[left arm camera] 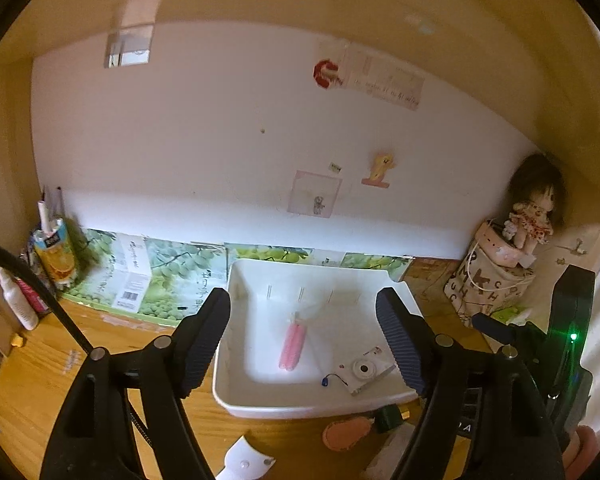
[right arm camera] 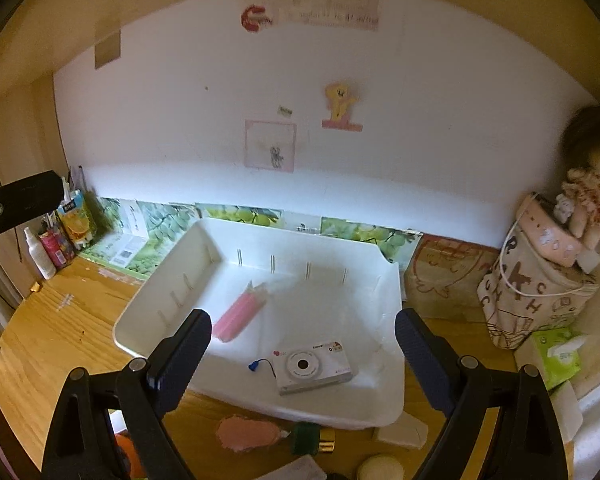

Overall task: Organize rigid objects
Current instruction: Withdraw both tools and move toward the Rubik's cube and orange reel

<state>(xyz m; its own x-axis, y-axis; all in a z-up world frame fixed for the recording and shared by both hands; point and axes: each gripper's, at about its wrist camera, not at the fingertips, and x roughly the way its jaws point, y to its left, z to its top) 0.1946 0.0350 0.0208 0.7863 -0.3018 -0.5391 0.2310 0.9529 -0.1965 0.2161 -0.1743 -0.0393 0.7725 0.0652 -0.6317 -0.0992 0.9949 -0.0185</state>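
Observation:
A white plastic bin sits on the wooden desk. Inside it lie a pink packet of sticks and a small white toy camera with a blue-tipped cord. My left gripper is open and empty, held above the bin's near side. My right gripper is open and empty, above the bin's near edge over the camera. In front of the bin lie a pink flat piece, a dark green bottle with a gold cap and a white scraper-like piece.
A fabric bag with a doll on it stands at the right, a green tissue pack beside it. Bottles and a juice carton stand at the far left. Boxes line the wall. A round cream lid lies near the front.

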